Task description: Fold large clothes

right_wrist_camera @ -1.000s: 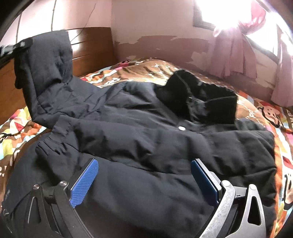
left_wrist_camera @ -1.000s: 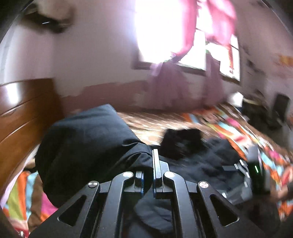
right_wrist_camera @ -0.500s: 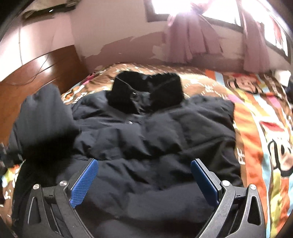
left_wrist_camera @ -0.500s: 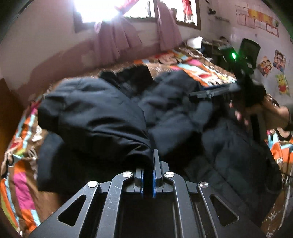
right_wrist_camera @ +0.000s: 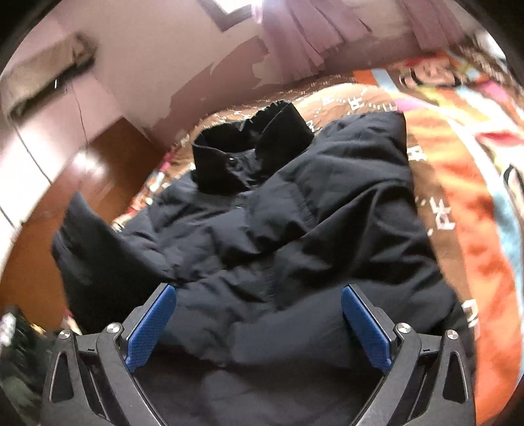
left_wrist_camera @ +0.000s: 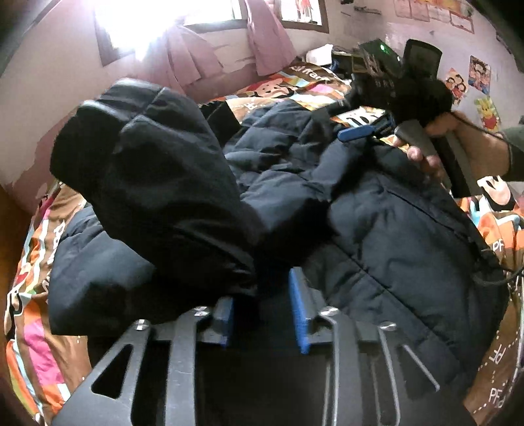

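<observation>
So there's a big dark puffer jacket (right_wrist_camera: 294,236) spread over a bed with a loud cartoon bedspread (right_wrist_camera: 465,209), filling most of the middle of the right wrist view, its black collar (right_wrist_camera: 249,154) up toward the top center near the peeling pink wall (right_wrist_camera: 157,65). The right gripper (right_wrist_camera: 258,322) hovers over the lower part of the jacket at the bottom of that frame, blue pads (right_wrist_camera: 149,327) spread wide apart with nothing pinched between them. In the left wrist view the left gripper (left_wrist_camera: 262,304) sits at the bottom center, jaws parted a bit, not tight. A sleeve (left_wrist_camera: 157,183) bulges up through the left half of the frame and its cuff end drops down against the left pad; looks like it's just lying there rather than clamped, though the dark fabric makes it hard to be sure. Over in the upper right of that same view you can see the person's right hand (left_wrist_camera: 439,141) wrapped around the other gripper's handle, above the jacket's far edge. Pink curtains (left_wrist_camera: 196,55) hang under a blown-out window (left_wrist_camera: 137,29) at the top left, and some cartoon posters (left_wrist_camera: 479,72) are stuck on the wall at the far right. A wooden headboard (right_wrist_camera: 65,203) shows on the left of the right wrist view.
</observation>
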The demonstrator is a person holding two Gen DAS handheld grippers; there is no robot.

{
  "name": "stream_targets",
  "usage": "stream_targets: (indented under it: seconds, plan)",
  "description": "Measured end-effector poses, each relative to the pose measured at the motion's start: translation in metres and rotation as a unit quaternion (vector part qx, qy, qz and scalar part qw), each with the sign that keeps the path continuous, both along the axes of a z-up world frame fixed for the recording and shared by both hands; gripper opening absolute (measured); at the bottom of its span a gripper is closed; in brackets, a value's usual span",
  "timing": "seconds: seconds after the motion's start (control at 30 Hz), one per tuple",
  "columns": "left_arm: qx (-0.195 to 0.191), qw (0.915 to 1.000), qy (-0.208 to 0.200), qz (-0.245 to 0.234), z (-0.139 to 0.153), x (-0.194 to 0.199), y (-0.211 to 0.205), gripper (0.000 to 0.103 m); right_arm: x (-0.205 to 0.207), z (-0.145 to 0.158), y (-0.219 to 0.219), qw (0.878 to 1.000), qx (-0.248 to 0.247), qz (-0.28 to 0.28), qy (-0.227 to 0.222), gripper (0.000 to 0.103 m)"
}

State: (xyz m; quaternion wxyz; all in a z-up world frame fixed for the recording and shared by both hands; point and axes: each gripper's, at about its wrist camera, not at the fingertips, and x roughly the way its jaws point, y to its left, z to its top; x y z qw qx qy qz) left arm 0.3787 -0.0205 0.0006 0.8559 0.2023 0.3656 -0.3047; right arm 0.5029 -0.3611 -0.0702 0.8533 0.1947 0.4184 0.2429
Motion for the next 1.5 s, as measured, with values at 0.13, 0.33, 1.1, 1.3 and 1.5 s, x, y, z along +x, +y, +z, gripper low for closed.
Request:
stream_targets:
  seconds: [0.13,0.33,1.1,1.3,1.5]
  plan:
    - [-0.001,0.9999,0.017,0.002,-0.007,-0.002,-0.001,0.041,-0.002,0.009,0.001,0.998,0.059,0.007,0.015,0.101]
    - [-0.002,0.9999,0.010,0.003,-0.006,-0.008,-0.009,0.044,-0.005,0.019,0.004,0.980,0.191,0.019,0.048,0.102]
    - [-0.170,0.9752,0.016,0.141,0.020,-0.022,0.045,0.062,-0.049,-0.021,0.018,0.992,0.030,0.043,0.119,0.100]
    - [-0.173,0.9510,-0.025,0.255,0.030,-0.019,0.075,0.067,-0.074,-0.023,0.045,0.989,-0.095,0.089,0.064,0.061]
    - [-0.171,0.9437,-0.038,0.281,0.030,-0.023,0.082,0.067,-0.088,-0.028,0.041,0.989,-0.113,0.091,0.041,0.009]
